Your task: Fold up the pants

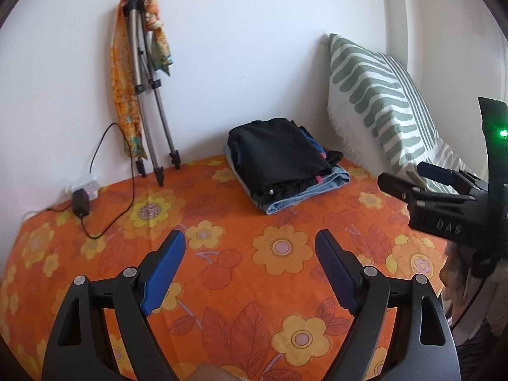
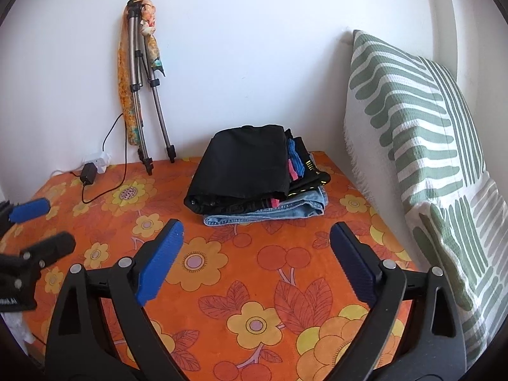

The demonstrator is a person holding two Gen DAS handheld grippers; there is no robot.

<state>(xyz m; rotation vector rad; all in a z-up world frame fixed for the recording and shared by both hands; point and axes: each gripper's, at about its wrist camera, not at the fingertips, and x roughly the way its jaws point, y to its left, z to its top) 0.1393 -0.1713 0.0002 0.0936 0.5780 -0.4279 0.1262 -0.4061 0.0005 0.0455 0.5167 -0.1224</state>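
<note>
A stack of folded pants (image 1: pixel 285 165) sits at the back of the orange flowered bed cover (image 1: pixel 222 254), black pants on top, blue jeans at the bottom. It also shows in the right wrist view (image 2: pixel 250 171). My left gripper (image 1: pixel 250 238) is open and empty, hovering over the cover in front of the stack. My right gripper (image 2: pixel 257 228) is open and empty, just in front of the stack. The right gripper also shows at the right of the left wrist view (image 1: pixel 403 174), and the left gripper at the left edge of the right wrist view (image 2: pixel 47 222).
A green-and-white striped pillow (image 2: pixel 419 146) leans against the wall at the right. A folded tripod (image 1: pixel 149 95) with an orange scarf leans on the back wall. A black charger (image 1: pixel 81 203) with cable and a white power strip (image 1: pixel 85 185) lie at the back left.
</note>
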